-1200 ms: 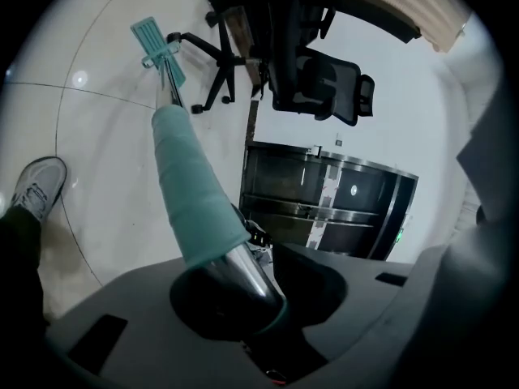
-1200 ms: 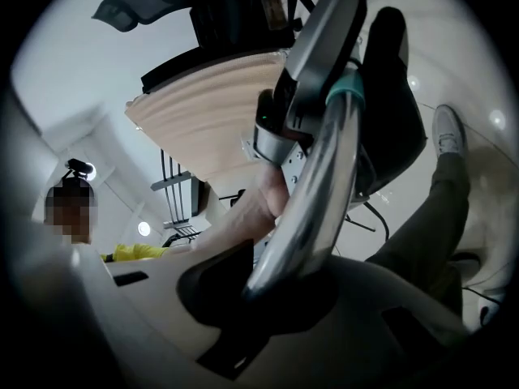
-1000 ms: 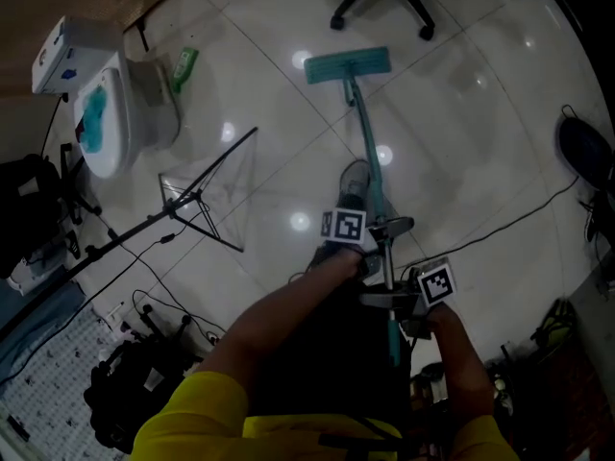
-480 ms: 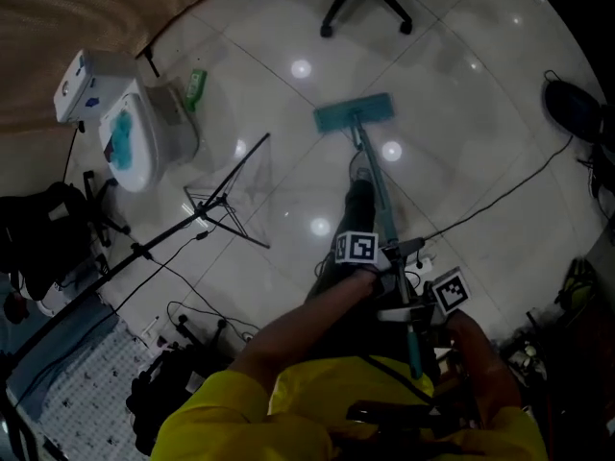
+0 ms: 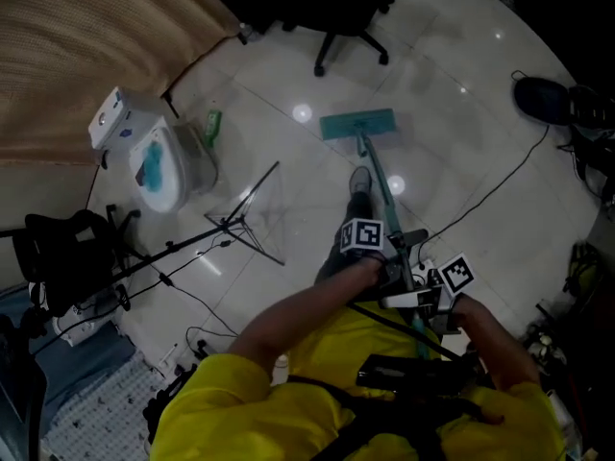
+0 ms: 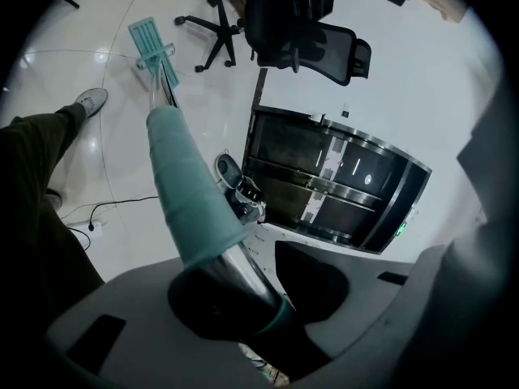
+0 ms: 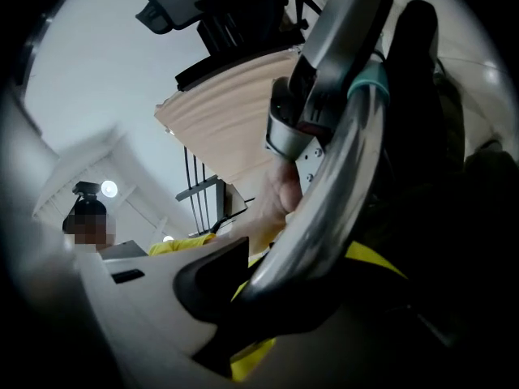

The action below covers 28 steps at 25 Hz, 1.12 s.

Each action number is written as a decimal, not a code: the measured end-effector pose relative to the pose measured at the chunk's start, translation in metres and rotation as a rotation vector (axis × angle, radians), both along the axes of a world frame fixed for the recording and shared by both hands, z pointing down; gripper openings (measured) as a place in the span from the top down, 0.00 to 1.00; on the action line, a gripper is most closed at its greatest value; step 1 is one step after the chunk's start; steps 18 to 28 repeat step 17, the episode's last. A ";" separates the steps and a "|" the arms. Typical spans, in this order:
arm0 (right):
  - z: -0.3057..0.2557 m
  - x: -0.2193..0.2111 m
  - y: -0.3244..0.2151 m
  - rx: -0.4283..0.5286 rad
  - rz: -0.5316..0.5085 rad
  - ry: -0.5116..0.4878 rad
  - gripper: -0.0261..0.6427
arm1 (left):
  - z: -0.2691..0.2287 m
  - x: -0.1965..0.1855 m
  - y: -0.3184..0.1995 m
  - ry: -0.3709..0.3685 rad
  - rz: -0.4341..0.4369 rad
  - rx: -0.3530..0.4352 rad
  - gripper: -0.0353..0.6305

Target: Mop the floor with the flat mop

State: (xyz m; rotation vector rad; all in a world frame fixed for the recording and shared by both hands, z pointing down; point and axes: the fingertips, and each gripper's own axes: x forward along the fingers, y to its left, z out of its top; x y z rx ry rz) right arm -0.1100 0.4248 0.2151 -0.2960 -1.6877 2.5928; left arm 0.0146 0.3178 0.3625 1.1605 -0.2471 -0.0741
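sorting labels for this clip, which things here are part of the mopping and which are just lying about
In the job: flat mop head on the tiled floor; mop handle, clamped in left gripper and right gripper.
Lying about: toilet, green bottle, office chair, black stand.

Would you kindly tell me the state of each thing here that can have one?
Left tongs: shut on the mop handle.
Right tongs: shut on the mop handle.
Mop head: flat on the floor.
Toilet: bowl uncovered, blue inside.
Office chair: upright.
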 end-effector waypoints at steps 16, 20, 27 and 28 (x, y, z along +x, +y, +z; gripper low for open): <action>-0.046 0.008 0.061 0.113 0.027 0.018 0.81 | -0.062 0.009 0.048 0.007 0.018 0.115 0.74; -0.047 0.007 0.064 0.115 0.030 0.018 0.81 | -0.063 0.009 0.050 0.009 0.019 0.118 0.74; -0.047 0.007 0.064 0.115 0.030 0.018 0.81 | -0.063 0.009 0.050 0.009 0.019 0.118 0.74; -0.047 0.007 0.064 0.115 0.030 0.018 0.81 | -0.063 0.009 0.050 0.009 0.019 0.118 0.74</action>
